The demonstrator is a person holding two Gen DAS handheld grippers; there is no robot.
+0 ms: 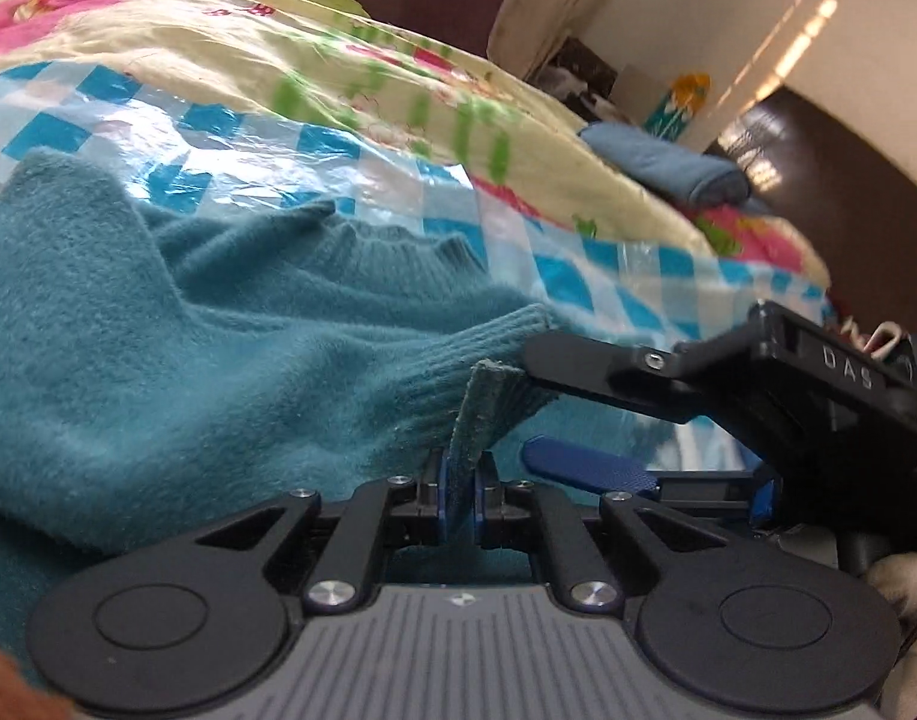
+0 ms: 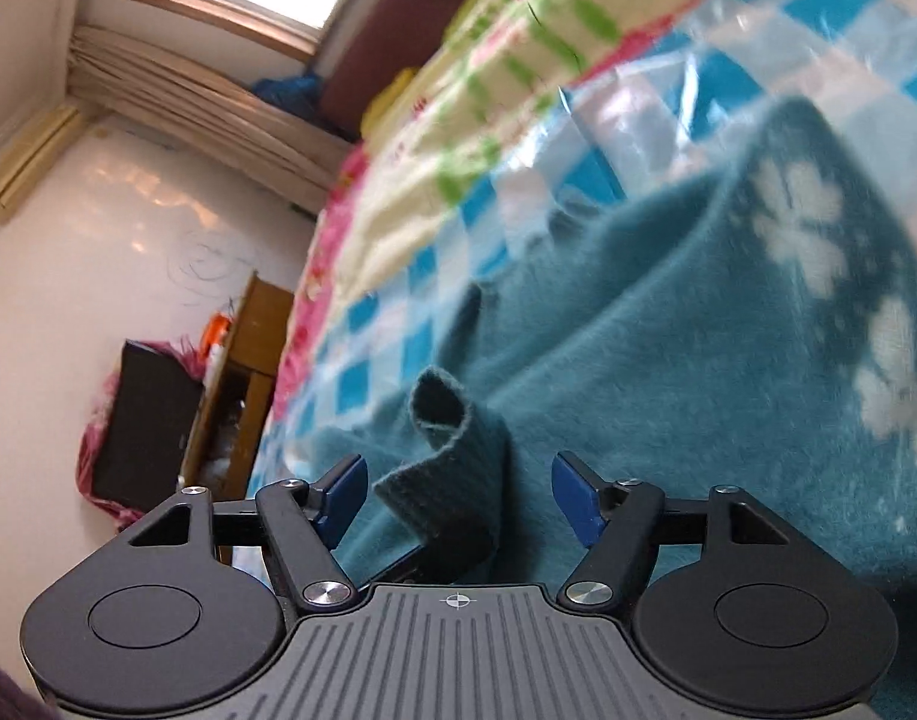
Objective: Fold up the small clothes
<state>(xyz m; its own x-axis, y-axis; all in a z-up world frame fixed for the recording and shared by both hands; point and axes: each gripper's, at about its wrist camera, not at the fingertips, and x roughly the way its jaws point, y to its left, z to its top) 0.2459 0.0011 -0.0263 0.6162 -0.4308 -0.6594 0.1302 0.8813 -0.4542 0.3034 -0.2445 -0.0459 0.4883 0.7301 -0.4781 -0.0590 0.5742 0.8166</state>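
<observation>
Two grippers: left gripper (image 1: pixel 460 495) clamped on teal sweater (image 1: pixel 176 330) hem, right gripper (image 2: pixel 455 495) agape, empty

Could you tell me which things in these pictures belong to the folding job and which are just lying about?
Part of the job:
- teal sweater, a ribbed edge pinched in the shut left gripper
- right gripper, jaws open, a loose fold of the hem between them
- checked plastic sheet beneath the sweater

Just lying about:
- floral bedspread
- rolled blue cloth
- wooden cabinet
</observation>
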